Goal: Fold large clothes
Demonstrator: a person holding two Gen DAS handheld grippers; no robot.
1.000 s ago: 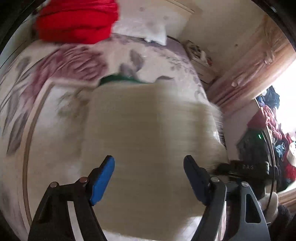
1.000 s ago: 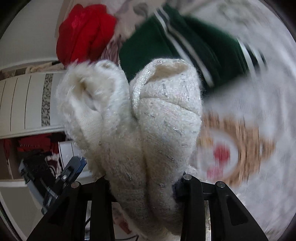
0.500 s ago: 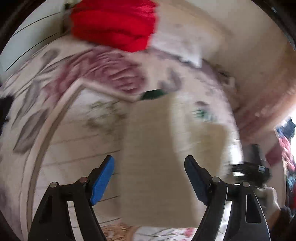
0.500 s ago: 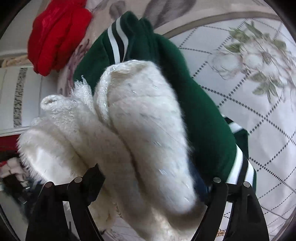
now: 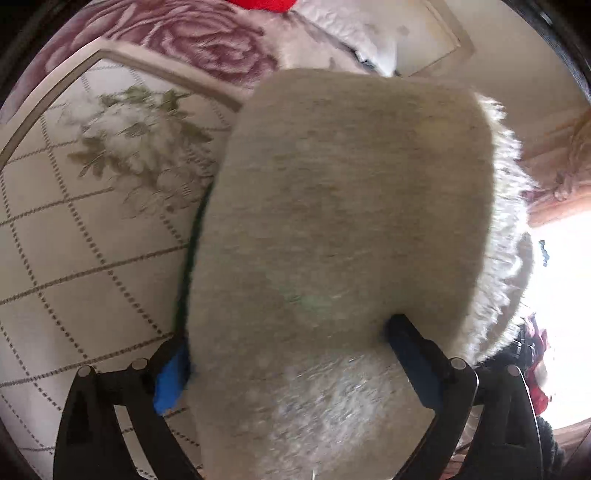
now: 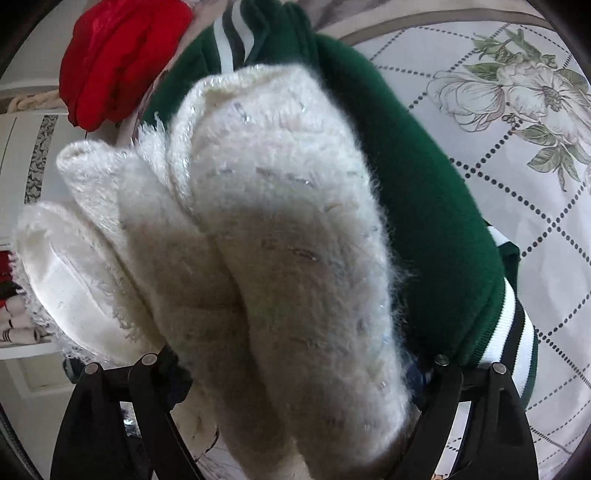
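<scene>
right wrist view: right gripper [image 6: 295, 373] fingers clamped on the folded white fuzzy sweater [image 6: 258, 240], lying over a green sweater [image 6: 424, 206] on the bed [image 6: 517, 166]; left gripper [image 5: 291, 354] fingers straddle it, grip unclear.

**A quilted bed and the clothes lying on it**

The bed [image 6: 517, 229] wears a pale coverlet stitched in a dotted grid, printed with green-leaved flowers and edged by a tan band; beyond the band runs a border of large mauve roses [image 5: 207, 40]. A folded green sweater [image 6: 424, 206] with white and black striped cuffs lies directly on the grid area. A red garment [image 6: 122, 55] sits bundled near the far edge, just beside the green one. A pale pillow [image 5: 354, 33] rests past the rose border
</scene>
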